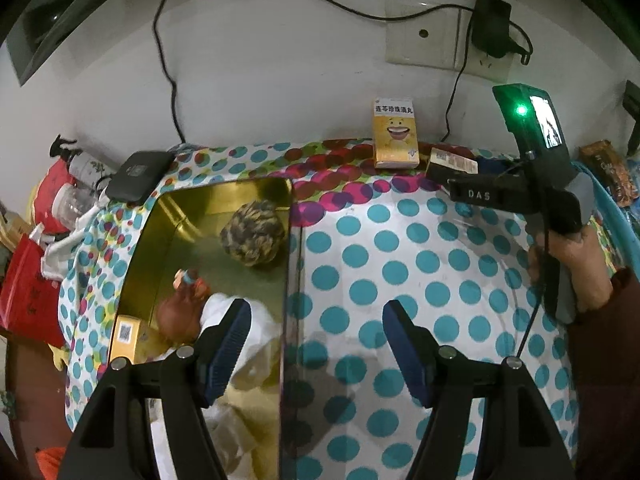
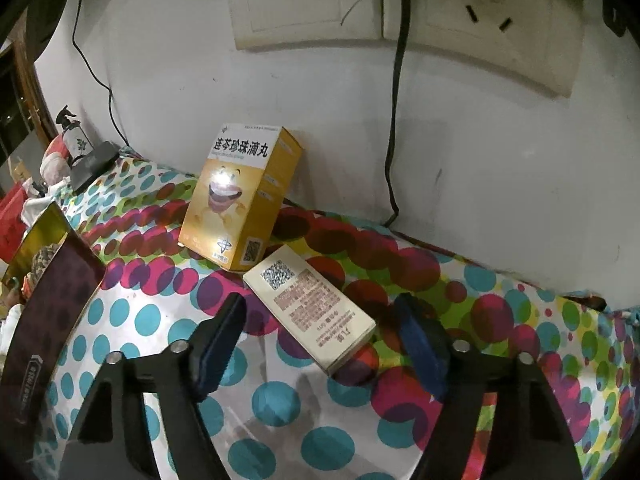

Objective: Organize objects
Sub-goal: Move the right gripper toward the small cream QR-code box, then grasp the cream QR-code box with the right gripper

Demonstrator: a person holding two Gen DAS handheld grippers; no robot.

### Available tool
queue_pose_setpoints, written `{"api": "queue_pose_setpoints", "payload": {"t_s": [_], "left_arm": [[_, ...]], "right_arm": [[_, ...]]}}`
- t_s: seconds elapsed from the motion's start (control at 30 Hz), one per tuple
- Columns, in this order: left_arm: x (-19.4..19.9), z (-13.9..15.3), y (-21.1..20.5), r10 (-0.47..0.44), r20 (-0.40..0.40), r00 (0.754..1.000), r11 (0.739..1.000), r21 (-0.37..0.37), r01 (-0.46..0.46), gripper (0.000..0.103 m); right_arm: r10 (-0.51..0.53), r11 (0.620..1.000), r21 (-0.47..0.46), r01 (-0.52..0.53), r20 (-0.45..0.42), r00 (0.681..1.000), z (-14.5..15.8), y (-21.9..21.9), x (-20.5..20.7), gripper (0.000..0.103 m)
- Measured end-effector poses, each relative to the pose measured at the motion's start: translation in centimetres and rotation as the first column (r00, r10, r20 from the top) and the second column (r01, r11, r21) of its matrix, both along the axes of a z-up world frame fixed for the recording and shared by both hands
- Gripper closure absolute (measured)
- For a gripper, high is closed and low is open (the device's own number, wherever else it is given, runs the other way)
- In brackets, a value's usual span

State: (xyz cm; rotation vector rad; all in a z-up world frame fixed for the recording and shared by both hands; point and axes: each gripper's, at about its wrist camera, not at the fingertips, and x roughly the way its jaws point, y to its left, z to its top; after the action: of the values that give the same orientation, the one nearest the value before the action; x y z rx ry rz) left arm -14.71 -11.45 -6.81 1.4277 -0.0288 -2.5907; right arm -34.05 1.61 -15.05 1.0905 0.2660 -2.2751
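A gold tin (image 1: pixel 224 200) stands open on the dotted cloth (image 1: pixel 400 280). It holds a camouflage-patterned ball (image 1: pixel 252 236), a small toy (image 1: pixel 188 280), something white and a yellow box (image 1: pixel 128 332). My left gripper (image 1: pixel 316 344) is open and straddles the tin's right wall, gripping nothing. A yellow medicine box (image 2: pixel 240 200) stands upright against the wall, also in the left wrist view (image 1: pixel 396 136). A white box (image 2: pixel 308 312) lies flat in front of it. My right gripper (image 2: pixel 320 320) is open around the white box, and both pads stand clear of it.
A black device (image 1: pixel 138 176) lies at the cloth's far left corner, beside a spray bottle (image 1: pixel 80 160) and red bags (image 1: pixel 28 288). A charger (image 1: pixel 492 24) sits in the wall socket, with cables hanging down. Snack packets (image 1: pixel 604 168) are at the right. A hand (image 1: pixel 572 264) holds the right gripper.
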Motion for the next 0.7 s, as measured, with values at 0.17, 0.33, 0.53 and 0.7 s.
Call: {"api": "queue_pose_setpoints", "payload": {"t_s": [0.17, 0.33, 0.53, 0.7], "left_arm": [[-2.0, -0.3, 1.0, 0.005, -0.001, 1.000, 1.000, -0.022, -0.005, 0.033], [-4.1, -0.7, 1.3, 0.032, -0.022, 0.999, 0.999, -0.029, -0.032, 0.033], [-7.6, -1.5, 2.2, 0.042, -0.043, 0.998, 0.999, -0.019, -0.043, 0.033], [-11.1, -2.2, 3.7, -0.034, -0.052, 0.998, 0.998, 0.050, 0.037, 0.032]], "right_arm": [[0.032, 0.999, -0.017, -0.031, 0.022, 0.999, -0.2, -0.2, 0.4, 0.075], [0.021, 0.998, -0.060, -0.018, 0.043, 0.999, 0.4, 0.4, 1.3, 0.075], [-0.086, 0.993, -0.083, 0.086, -0.002, 0.996, 1.7, 3.1, 4.1, 0.075], [-0.152, 0.983, -0.109, 0.147, -0.038, 0.988, 1.8, 5.3, 4.9, 0.075]]}}
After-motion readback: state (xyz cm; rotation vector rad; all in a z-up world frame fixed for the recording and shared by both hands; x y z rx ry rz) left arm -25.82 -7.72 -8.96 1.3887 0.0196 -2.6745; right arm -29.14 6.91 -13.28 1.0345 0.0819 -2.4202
